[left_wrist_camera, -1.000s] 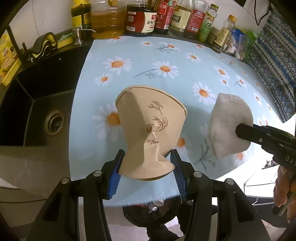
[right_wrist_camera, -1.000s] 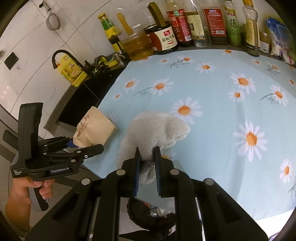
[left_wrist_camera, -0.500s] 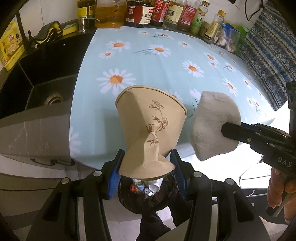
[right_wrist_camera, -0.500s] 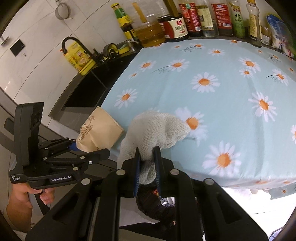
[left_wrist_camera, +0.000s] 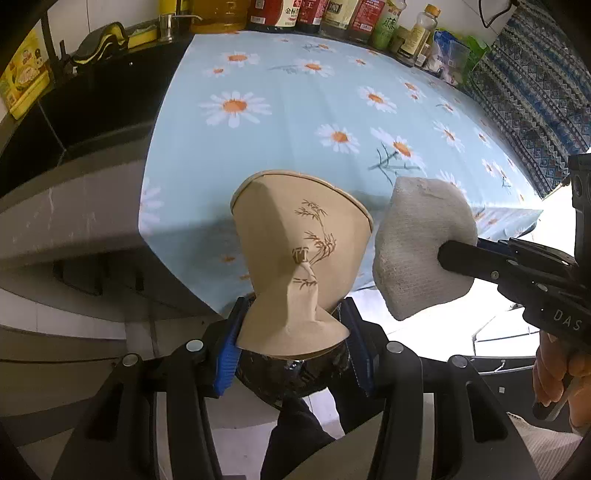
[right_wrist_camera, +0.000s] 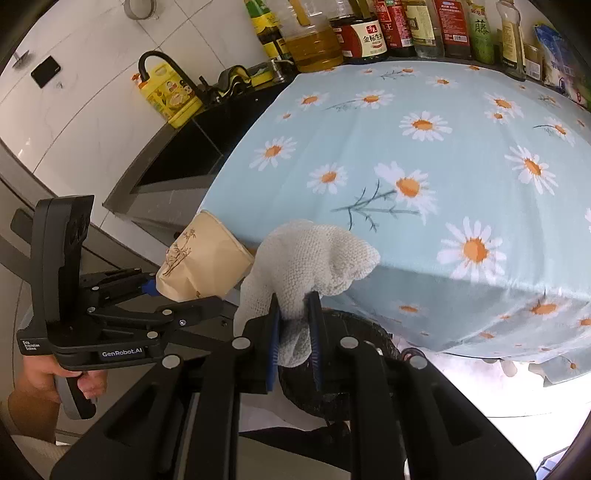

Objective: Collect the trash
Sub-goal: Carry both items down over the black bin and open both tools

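The crushed paper cup (left_wrist_camera: 299, 258) is tan kraft with a rolled rim and a brown bamboo sprig printed on its side; its base is squeezed flat and flared, its mouth still wide. The left gripper (left_wrist_camera: 293, 343) pinches that crumpled base between its blue pads, holding the cup in the air just past the front edge of the daisy tablecloth (left_wrist_camera: 332, 110), above a dark trash bin (left_wrist_camera: 291, 380) that shows beneath the cup. Just beside the cup, the white knitted cloth (right_wrist_camera: 310, 262), coarse, bunched and off-white, is clamped in the right gripper (right_wrist_camera: 293, 325), whose pads are pressed tight on its lower fold; it too hangs off the tablecloth's front edge, over the bin's rim (right_wrist_camera: 354, 321). From the right wrist view the left tool's body reads "GenRobot.AI" (right_wrist_camera: 122, 352); from the left wrist view the right tool shows "DAS" (left_wrist_camera: 567, 320). Along the far edge of the tablecloth stands a row of bottles (right_wrist_camera: 406, 29), one dark jar with a red label bearing Chinese characters (right_wrist_camera: 365, 40), a green bottle marked with a single white character (right_wrist_camera: 481, 27), and a large jug of amber oil (right_wrist_camera: 314, 44). Left of the tablecloth lie a black sink (right_wrist_camera: 184, 155) and a yellow package (right_wrist_camera: 171, 92).
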The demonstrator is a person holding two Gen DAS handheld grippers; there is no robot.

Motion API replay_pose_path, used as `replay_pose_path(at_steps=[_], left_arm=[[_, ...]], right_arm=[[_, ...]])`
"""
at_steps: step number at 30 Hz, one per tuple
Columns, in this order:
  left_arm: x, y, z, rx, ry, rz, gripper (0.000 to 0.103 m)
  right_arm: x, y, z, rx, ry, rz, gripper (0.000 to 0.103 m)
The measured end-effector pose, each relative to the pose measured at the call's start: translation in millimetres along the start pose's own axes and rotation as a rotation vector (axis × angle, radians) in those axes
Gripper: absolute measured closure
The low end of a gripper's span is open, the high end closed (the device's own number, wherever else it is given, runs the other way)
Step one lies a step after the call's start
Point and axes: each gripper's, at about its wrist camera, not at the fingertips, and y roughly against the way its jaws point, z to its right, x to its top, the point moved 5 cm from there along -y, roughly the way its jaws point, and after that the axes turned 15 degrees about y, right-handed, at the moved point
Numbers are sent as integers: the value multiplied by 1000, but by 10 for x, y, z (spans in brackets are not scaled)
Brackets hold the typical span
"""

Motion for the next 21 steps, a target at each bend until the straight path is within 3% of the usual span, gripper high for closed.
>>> replay_pose_path(at_steps=[21], left_arm=[[-512,-419,-176,16,38,-124,54]], right_arm=[[-492,-419,-52,14,-11,-141,87]])
